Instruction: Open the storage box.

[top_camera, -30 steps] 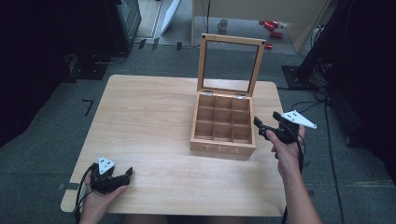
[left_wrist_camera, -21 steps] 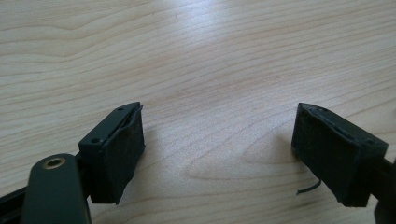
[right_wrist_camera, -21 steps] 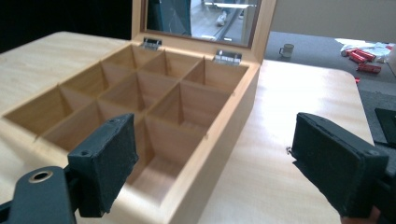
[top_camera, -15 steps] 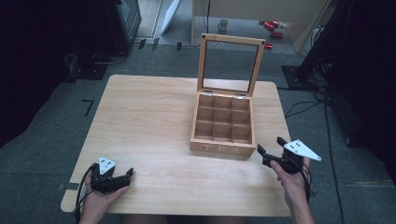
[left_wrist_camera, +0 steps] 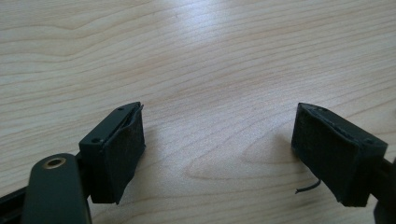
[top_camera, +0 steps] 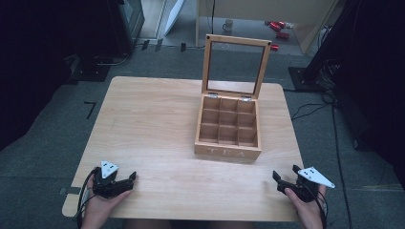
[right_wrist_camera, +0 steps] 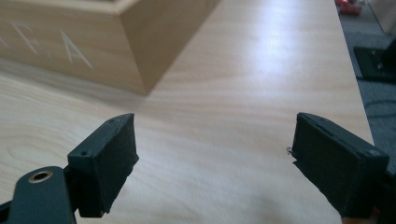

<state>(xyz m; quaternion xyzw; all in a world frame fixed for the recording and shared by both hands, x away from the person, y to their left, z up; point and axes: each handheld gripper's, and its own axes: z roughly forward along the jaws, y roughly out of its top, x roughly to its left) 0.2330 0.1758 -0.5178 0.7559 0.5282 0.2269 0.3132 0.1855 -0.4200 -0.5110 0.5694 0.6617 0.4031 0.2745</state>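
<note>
Wooden box [top_camera: 228, 151] with the word "TEA" lettered pale on its front wall, legible in full in the high view, partly as "EA" in the right gripper view [right_wrist_camera: 60, 46].

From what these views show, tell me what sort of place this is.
Probably a lab or workshop set up for recording, not a home: a light wooden table on grey floor, black equipment stands with loose cables around it, and an open, empty wooden tea box with a glass lid.
</note>
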